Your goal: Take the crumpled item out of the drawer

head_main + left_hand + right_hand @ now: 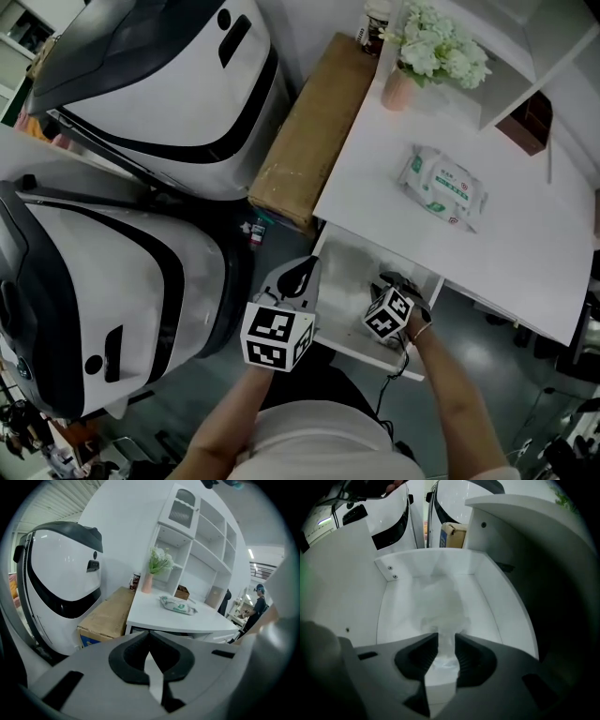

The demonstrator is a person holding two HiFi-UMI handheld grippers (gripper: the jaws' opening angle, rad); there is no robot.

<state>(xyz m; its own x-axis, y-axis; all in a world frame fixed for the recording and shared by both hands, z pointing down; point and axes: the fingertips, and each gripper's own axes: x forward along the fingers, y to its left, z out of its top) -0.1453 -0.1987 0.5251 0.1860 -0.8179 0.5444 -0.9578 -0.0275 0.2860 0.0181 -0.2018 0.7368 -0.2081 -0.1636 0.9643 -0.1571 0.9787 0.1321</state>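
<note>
White crumpled paper [440, 616] in plain white drawer [393, 616]. Brown cardboard box [305, 131]. Green-and-white soft wipes pack [442, 187]. Pink vase [397, 89], pale green-white flowers [436, 42]. Big white round machine [122, 281], black stripes.

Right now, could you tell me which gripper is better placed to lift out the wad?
The right gripper: inside the drawer, jaws pinching the wad. The left gripper is outside, jaws together.

Both gripper views bulge fisheye-fashion with black corners; the left one is bright, its ceiling [56, 501] glowing at ten o'clock, while the right is dim, the crumpled item [440, 606] hazy and shadow deep at three o'clock
</note>
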